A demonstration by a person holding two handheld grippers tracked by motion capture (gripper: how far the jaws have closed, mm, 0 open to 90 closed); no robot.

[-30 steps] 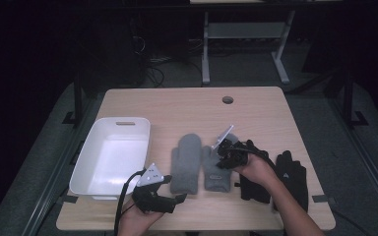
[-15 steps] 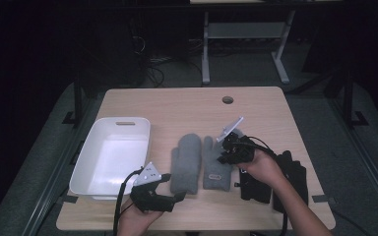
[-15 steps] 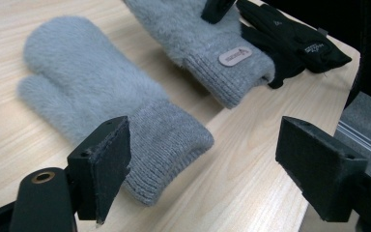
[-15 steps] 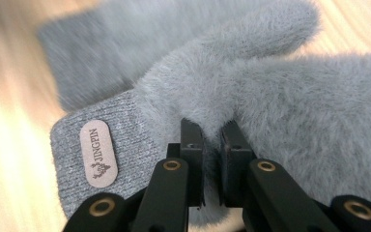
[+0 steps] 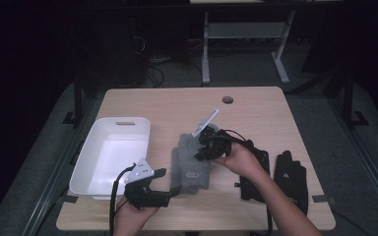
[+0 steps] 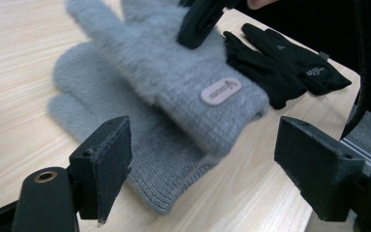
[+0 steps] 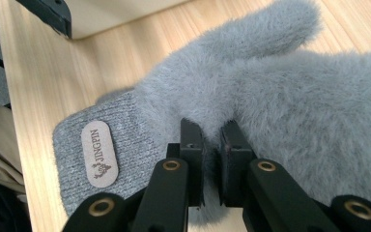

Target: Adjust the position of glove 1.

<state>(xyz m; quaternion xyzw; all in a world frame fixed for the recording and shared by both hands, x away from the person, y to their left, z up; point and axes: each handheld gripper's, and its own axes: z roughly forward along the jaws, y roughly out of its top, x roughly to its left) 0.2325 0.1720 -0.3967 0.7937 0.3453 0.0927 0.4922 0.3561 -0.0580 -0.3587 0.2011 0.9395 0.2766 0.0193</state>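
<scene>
1. Centrally, near half of pale wooden table [image 5: 177, 105]: two fluffy grey knitted mittens, one overlapping the other. Upper grey mitten with oval pink label [image 7: 251, 101], pinched in its fluffy body by right gripper [image 7: 211, 140], jaws clenched tight on the fabric; cuff end tilted off the mitten beneath, cuff with label toward the near edge, thumb pointing away toward the white tray.
2. Lower grey mitten [image 6: 101, 101]: flat on the table, partly covered by the upper one, ribbed cuff toward the near edge.
3. Right gripper, high view [image 5: 207, 147]: black, grey three-cornered plate on top, held in right hand [image 5: 238, 160] above the mittens' right side.
4. Left gripper [image 5: 172, 194]: black, held in left hand [image 5: 135, 219] at the near edge, left of the mittens; jaws spread wide, released, nothing between them, pointed toward the mitten cuffs.
5. Pair of thin black fabric gloves [image 6: 280, 63]: flat on the table, right of the mittens, near the right edge; one glove clear of the right forearm in the high view [image 5: 290, 177].
6. White rectangular plastic tray [image 5: 128, 125]: left part of the table, well apart from the gloves, just left of the mittens.
7. Round cable hole [image 5: 228, 100]: far part of the tabletop.
</scene>
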